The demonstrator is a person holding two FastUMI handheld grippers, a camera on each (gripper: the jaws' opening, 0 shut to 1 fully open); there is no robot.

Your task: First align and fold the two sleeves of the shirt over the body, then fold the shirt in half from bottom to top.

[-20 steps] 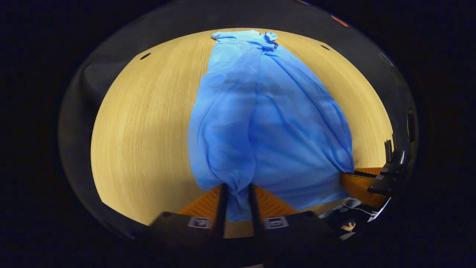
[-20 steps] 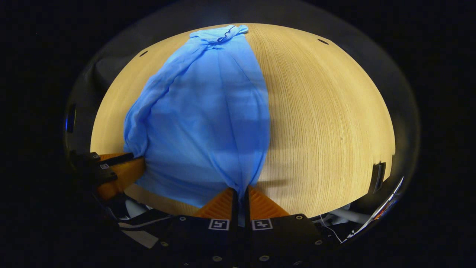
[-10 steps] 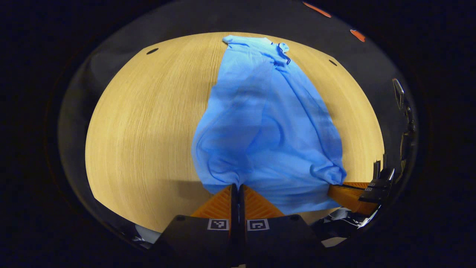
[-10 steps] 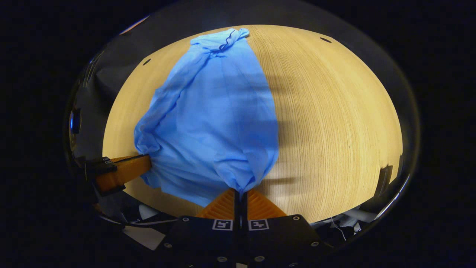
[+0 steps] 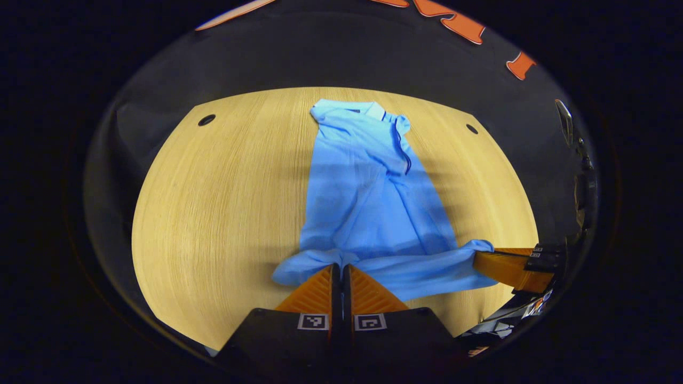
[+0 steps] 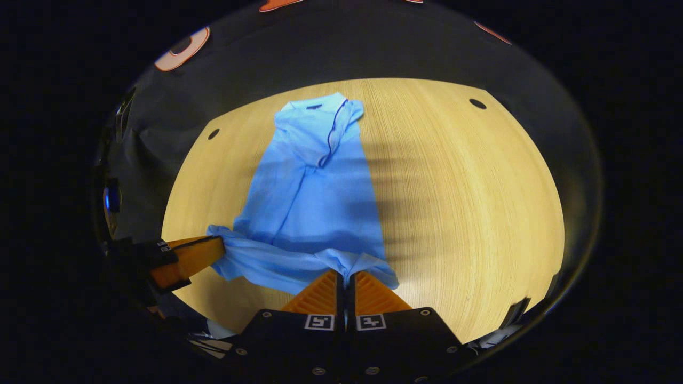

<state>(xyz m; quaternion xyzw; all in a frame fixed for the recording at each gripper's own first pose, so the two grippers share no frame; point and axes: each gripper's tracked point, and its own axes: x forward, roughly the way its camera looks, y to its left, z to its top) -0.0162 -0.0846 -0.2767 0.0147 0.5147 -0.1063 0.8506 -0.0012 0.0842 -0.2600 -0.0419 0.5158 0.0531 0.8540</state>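
Both hem corners of the light-blue cotton shirt (image 5: 368,213) have risen off the pale wooden worktop (image 5: 213,213) within the last second, so the bottom-to-top fold looks underway. The left gripper (image 5: 341,269) and right gripper (image 6: 346,274) each have jaws closed on the hem, collar far ahead.

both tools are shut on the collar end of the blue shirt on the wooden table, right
Not the collar end. Both tools, left and right, are shut on the bottom hem of the blue shirt; the collar lies at the far end of the wooden table, as the right gripper view shows.
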